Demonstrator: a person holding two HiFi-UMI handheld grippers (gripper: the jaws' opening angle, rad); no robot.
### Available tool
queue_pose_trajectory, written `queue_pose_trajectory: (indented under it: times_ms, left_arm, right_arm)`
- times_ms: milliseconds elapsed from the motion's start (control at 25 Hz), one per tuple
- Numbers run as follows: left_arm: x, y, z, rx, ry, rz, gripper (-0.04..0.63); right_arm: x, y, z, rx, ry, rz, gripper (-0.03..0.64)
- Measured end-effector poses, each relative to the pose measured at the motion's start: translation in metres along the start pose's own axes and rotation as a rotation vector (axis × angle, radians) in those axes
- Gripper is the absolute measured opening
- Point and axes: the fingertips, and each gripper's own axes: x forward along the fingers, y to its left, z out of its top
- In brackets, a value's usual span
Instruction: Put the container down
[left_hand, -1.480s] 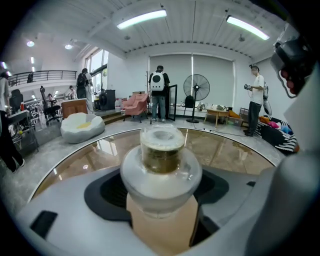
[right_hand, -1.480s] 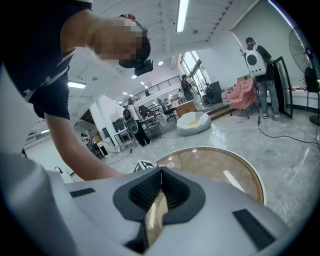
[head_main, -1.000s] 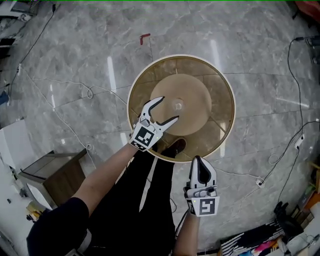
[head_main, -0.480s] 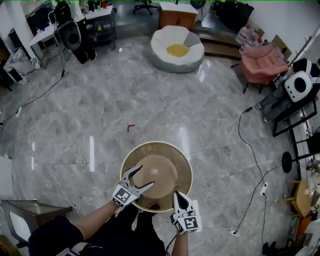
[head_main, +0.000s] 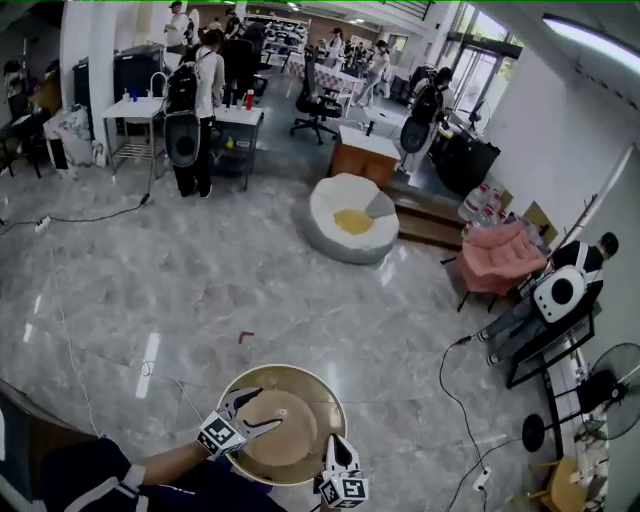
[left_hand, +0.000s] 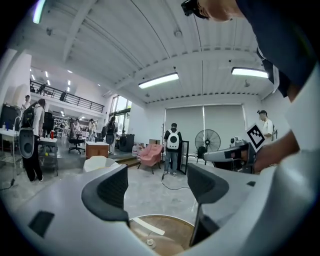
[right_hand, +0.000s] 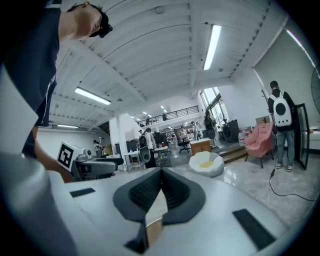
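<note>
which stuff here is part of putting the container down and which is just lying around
Job: container, rim pinched in right tool; left tool, open over it.
Lying about: beanbag, pink armchair, fan.

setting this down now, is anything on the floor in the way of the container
Nothing visible does. On the floor near the container, a cable lies off to its left, apart from it. The spot straight beneath is hidden by the container itself.

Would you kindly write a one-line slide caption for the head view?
The right gripper grips the rim of the tan container; the left gripper is open above it.
</note>
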Motion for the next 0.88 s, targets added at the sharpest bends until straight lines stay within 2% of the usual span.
queue_pose_trajectory:
  times_ms: [280, 520, 720, 760, 840, 880]
  left_arm:
    - [-0.027, 0.007, 0.002, 0.037, -0.073, 0.044, 0.353]
    - [-0.028, -0.002, 0.009, 0.033, -0.084, 0.019, 0.353]
    - [-0.027, -0.003, 0.011, 0.040, -0.077, -0.005, 0.350]
    - [-0.029, -0.004, 0.010, 0.040, -0.078, -0.006, 0.339]
    - [-0.032, -0.006, 0.010, 0.032, -0.078, 0.002, 0.207]
    - [-0.032, -0.006, 0.011, 0.023, -0.077, 0.007, 0.175]
  right_arm:
    - [-0.010, 0.030, -0.026, -0.071, -0.009, 0.048, 0.026]
    - [-0.012, 0.029, -0.017, -0.039, -0.031, 0.029, 0.026]
    - [-0.009, 0.034, -0.012, -0.082, -0.031, 0.023, 0.026]
    - [-0.011, 0.035, -0.013, -0.081, -0.032, 0.021, 0.026]
    - [-0.014, 0.036, -0.014, -0.078, -0.039, 0.012, 0.026]
    - [-0.016, 0.035, -0.013, -0.078, -0.042, 0.009, 0.026]
